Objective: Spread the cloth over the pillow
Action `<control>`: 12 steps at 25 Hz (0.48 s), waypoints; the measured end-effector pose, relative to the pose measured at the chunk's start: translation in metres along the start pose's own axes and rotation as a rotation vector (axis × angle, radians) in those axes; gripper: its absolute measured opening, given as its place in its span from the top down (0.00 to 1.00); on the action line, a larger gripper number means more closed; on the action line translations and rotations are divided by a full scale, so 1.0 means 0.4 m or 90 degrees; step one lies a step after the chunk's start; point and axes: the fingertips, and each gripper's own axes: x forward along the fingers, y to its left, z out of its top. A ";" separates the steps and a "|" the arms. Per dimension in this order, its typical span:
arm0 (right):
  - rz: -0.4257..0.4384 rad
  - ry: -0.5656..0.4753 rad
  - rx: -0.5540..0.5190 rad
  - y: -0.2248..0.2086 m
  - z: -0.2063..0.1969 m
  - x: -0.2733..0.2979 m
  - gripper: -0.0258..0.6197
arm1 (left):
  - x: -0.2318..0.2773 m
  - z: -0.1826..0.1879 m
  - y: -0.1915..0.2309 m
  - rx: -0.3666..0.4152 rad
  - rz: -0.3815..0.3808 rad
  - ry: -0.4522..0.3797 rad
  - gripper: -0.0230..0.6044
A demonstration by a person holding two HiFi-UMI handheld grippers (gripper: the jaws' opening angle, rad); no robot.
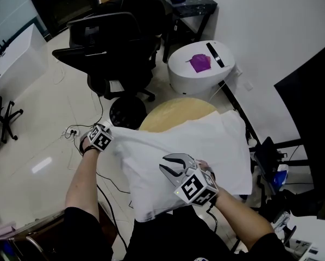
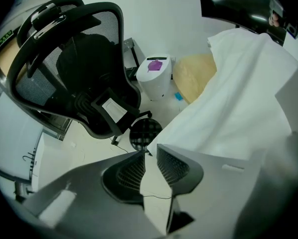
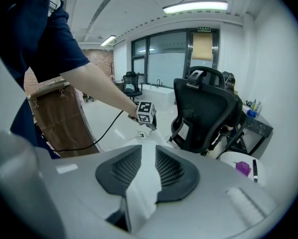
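Nearly all of the round tan pillow (image 1: 176, 109) lies under the thin white fabric cloth (image 1: 206, 145). In the head view only an arc of the pillow shows, at the cloth's 11 to 12 o'clock edge. The cloth lies fairly flat toward 2 o'clock, while its near side, toward 7 o'clock, droops and looks rumpled.

The right gripper (image 3: 148, 147), at the cloth's 6 o'clock edge, has its fingers closed on a fold of the cloth. The fold fills the gap between them and bunches out behind. The left gripper (image 2: 150, 152), at the cloth's 9 o'clock, has its fingers a little apart. The cloth's corner sits right at their tips, but floor shows through the gap and no pad seems to press on fabric, so I read it as not gripping.

The cloth looks light, limp and thin. It will likely drape and wrinkle rather than hold a shape, and slide over the pillow if pulled from one side only. The best hold is probably on the hems and corners, pinching a single layer. Two corners drawn apart with even tension should flatten it. The pillow seems soft, so it may give under a press and shift if the cloth drags.
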 end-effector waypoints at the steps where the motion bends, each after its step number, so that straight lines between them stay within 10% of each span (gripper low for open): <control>1: -0.002 -0.002 0.002 -0.002 0.001 -0.005 0.81 | -0.008 0.002 0.000 -0.007 -0.002 -0.005 0.83; 12: -0.045 -0.031 0.025 -0.047 -0.004 -0.083 0.81 | -0.207 0.065 -0.132 -0.007 -0.071 -0.121 0.74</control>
